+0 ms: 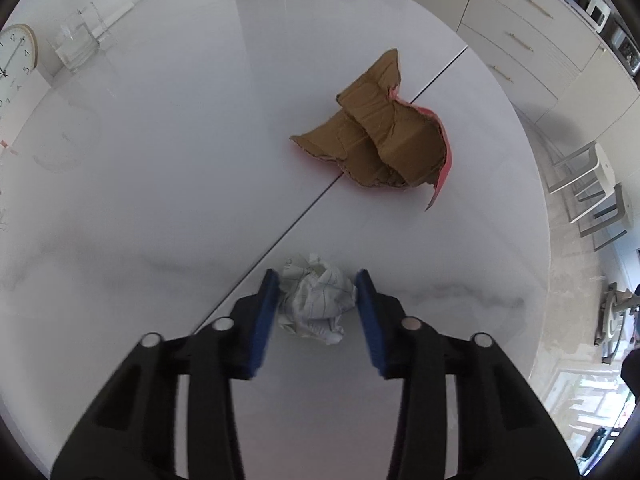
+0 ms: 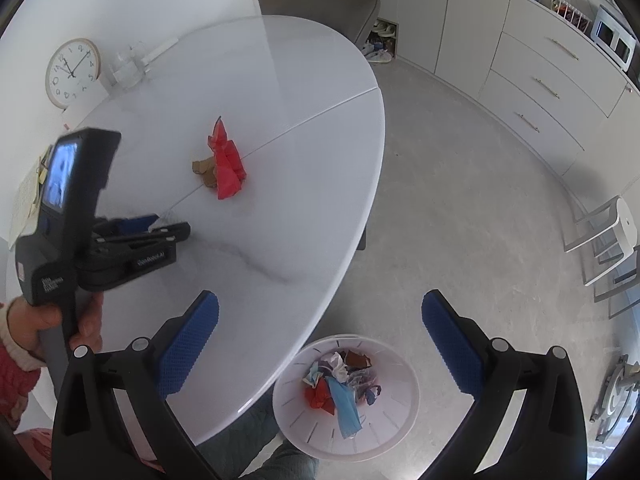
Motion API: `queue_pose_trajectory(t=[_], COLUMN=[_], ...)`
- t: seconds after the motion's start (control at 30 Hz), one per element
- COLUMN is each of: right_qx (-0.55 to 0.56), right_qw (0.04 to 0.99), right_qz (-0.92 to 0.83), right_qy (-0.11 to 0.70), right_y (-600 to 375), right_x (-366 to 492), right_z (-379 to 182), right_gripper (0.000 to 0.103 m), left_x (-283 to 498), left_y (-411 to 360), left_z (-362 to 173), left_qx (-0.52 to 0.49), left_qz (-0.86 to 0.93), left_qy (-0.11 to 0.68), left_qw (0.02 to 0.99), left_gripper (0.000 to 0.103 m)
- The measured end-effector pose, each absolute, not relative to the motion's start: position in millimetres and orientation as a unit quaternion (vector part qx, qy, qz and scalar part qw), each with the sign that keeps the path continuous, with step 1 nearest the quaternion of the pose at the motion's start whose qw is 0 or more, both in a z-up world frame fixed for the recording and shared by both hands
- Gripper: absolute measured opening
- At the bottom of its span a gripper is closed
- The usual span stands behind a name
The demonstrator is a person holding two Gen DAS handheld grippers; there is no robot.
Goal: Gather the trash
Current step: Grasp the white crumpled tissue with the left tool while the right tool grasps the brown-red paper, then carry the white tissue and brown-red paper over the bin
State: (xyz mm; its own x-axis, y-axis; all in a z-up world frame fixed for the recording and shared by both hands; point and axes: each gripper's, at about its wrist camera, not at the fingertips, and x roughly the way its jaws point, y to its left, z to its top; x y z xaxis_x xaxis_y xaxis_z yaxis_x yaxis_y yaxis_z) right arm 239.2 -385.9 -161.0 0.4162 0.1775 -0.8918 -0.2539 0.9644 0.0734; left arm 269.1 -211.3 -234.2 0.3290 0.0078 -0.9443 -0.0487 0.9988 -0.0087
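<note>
Left gripper (image 1: pixel 317 280) pointing steeply down at the white table (image 1: pixel 160 160), blue pads closed in on a crumpled paper ball (image 1: pixel 316 308), touching it on either side as it sits on the tabletop just beside the seam. Farther along that seam, well apart from the ball, a torn piece of cardboard (image 1: pixel 380 140), brown inside and red outside, lying across the line. Right gripper (image 2: pixel 320 300) held past the table edge, jaws wide apart with nothing between them, above a white bin (image 2: pixel 396 420) on the floor with red, blue and white scraps inside.
</note>
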Motion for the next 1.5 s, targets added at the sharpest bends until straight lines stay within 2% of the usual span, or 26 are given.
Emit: queue_pose_trajectory(t=[0.1,0.67,0.7,0.73,0.77,0.8,0.83,1.07,1.27,1.5], right_qx=[-0.034,-0.081,-0.086,-0.092,-0.096,-0.100,-0.098,-0.069,-0.047,-0.024], right_qw=[0.840,0.792,0.791,0.787,0.785,0.790,0.786,0.815,0.832,0.821], right_qz=[0.139,0.241,0.241,0.242,0.241,0.238,0.243,0.219,0.172,0.117], right_qy=[0.523,0.555,0.555,0.560,0.563,0.556,0.560,0.533,0.525,0.559], right_y=[-376.3,-247.9,-243.9,-240.6,-239.4,-239.3,-240.9,-295.7,-373.9,-446.8], right_x=[252.8,348.0,350.1,351.9,352.5,351.9,351.1,314.8,246.5,154.0], right_z=[-161.3,-222.9,-224.8,-228.2,-229.7,-227.1,-224.1,-181.4,-153.5,-169.2], right_gripper=[0.101,0.100,0.090,0.070,0.062,0.041,0.033,0.033,0.033,0.034], left_x=[266.6,234.9,235.7,236.9,237.9,238.8,239.1,231.6,212.8,180.7], left_y=[-208.0,-139.9,-138.7,-137.9,-137.6,-137.8,-138.5,-163.5,-223.1,-288.8], left_z=[-232.4,-205.5,-205.5,-205.3,-205.1,-204.9,-204.3,-191.0,-180.6,-178.5], left_qx=[-0.016,-0.089,-0.087,-0.083,-0.079,-0.077,-0.078,-0.060,-0.033,-0.007], left_qz=[0.021,0.050,0.053,0.055,0.057,0.057,0.055,0.023,-0.046,-0.106], left_qy=[0.580,0.585,0.584,0.582,0.581,0.581,0.581,0.573,0.569,0.575], left_qw=[0.814,0.805,0.805,0.807,0.808,0.808,0.808,0.817,0.820,0.812], left_gripper=[0.031,0.031,0.031,0.031,0.031,0.031,0.031,0.032,0.032,0.032])
